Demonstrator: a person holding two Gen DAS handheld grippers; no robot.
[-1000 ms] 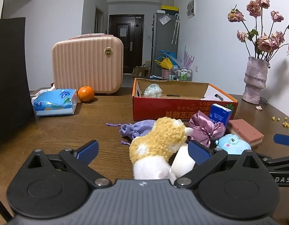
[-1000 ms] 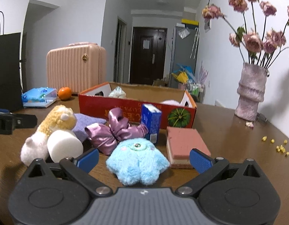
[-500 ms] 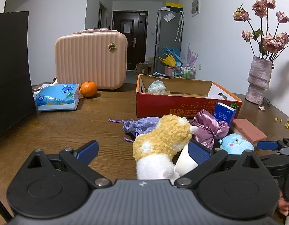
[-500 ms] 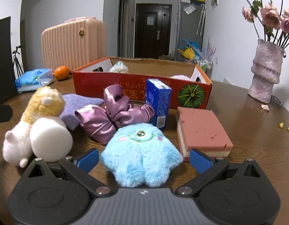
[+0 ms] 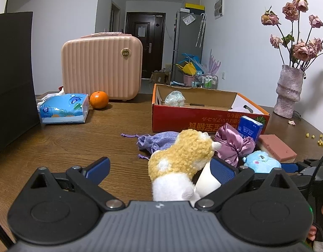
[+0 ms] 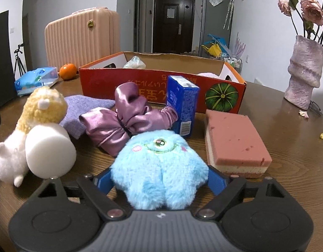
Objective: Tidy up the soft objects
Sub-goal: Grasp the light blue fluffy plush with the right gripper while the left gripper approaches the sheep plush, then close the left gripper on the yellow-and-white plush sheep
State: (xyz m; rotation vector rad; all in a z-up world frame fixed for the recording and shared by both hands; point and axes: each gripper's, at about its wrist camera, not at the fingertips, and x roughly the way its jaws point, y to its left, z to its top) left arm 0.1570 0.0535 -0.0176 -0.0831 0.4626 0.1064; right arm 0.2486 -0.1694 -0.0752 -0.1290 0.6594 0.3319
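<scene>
My right gripper [image 6: 159, 181] has closed in on a fluffy blue monster plush [image 6: 159, 163], its blue pads pressing both sides; the plush also shows in the left wrist view [image 5: 261, 160]. My left gripper [image 5: 159, 168] is open around a yellow-and-white plush animal [image 5: 180, 159] that lies on the table beside a white foam cylinder [image 5: 207, 183]. In the right wrist view the plush animal [image 6: 35, 115] and cylinder [image 6: 49, 149] lie at the left. A purple satin bow [image 6: 127, 121], a lilac pouch [image 6: 85, 107] and a pink sponge [image 6: 234, 138] lie before the red cardboard box [image 6: 153, 84].
A blue carton [image 6: 183, 105] stands by the box. A tissue pack [image 5: 63, 108], an orange [image 5: 99, 99] and a pink suitcase [image 5: 100, 67] are at the back left. A vase of dried roses [image 5: 288, 90] stands at the right. A black panel [image 5: 12, 77] is at the far left.
My right gripper moved forward to the blue plush and its jaws closed in on it. My left gripper stayed open around the yellow plush.
</scene>
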